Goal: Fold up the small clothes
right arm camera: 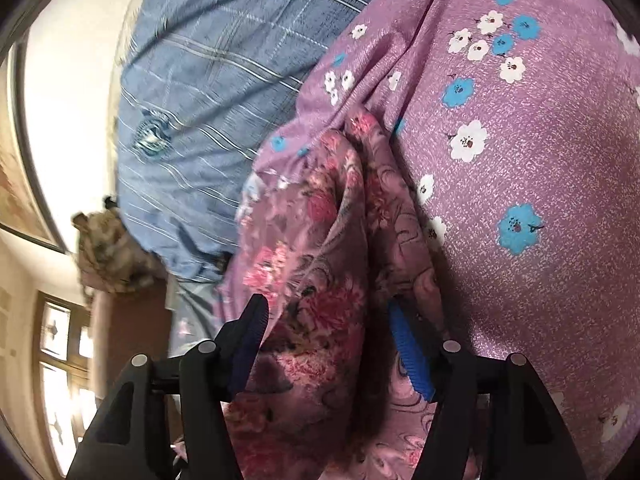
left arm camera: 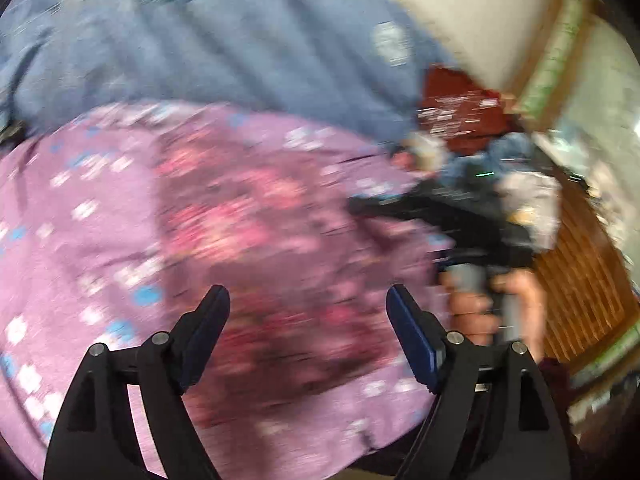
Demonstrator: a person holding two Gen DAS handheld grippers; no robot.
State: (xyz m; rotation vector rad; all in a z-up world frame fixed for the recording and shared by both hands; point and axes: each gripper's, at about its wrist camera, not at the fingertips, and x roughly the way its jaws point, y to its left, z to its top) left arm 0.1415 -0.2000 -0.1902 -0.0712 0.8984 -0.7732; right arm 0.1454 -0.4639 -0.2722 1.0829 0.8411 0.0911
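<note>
Left wrist view is smeared with motion blur, yet it takes in more of the room: the left claw [left arm camera: 308, 300] stands with its jaws wide apart and nothing between them, above the garment [left arm camera: 256, 216] — a dusky pink floral cloth lying on a lilac sheet [left arm camera: 60, 240] dotted with white and blue flowers. Beyond the sheet lies a blue checked cover [left arm camera: 224, 40]. At the right of this view a hand [left arm camera: 496, 304] grips the grey handle of the other tool, and past it sit a dark red cloth [left arm camera: 460, 112] and a slatted wooden panel [left arm camera: 580, 280]; none of this appears in the other view.

Right wrist view is sharper and close in. The right claw [right arm camera: 326, 316] has its jaws parted, and the garment [right arm camera: 320, 248] rises in a rumpled ridge between them; its soft folds come close to both ribbed blue pads [right arm camera: 412, 352], but the pads do not squeeze it. Here the print reads clearly — pink blooms and dark swirls on thin, limp fabric. The sheet [right arm camera: 540, 140] shows a speckled weave, the cover [right arm camera: 208, 64] pale crossing lines. At the left, only this view shows a white wall, a framed picture [right arm camera: 24, 200] and a window [right arm camera: 64, 368].
</note>
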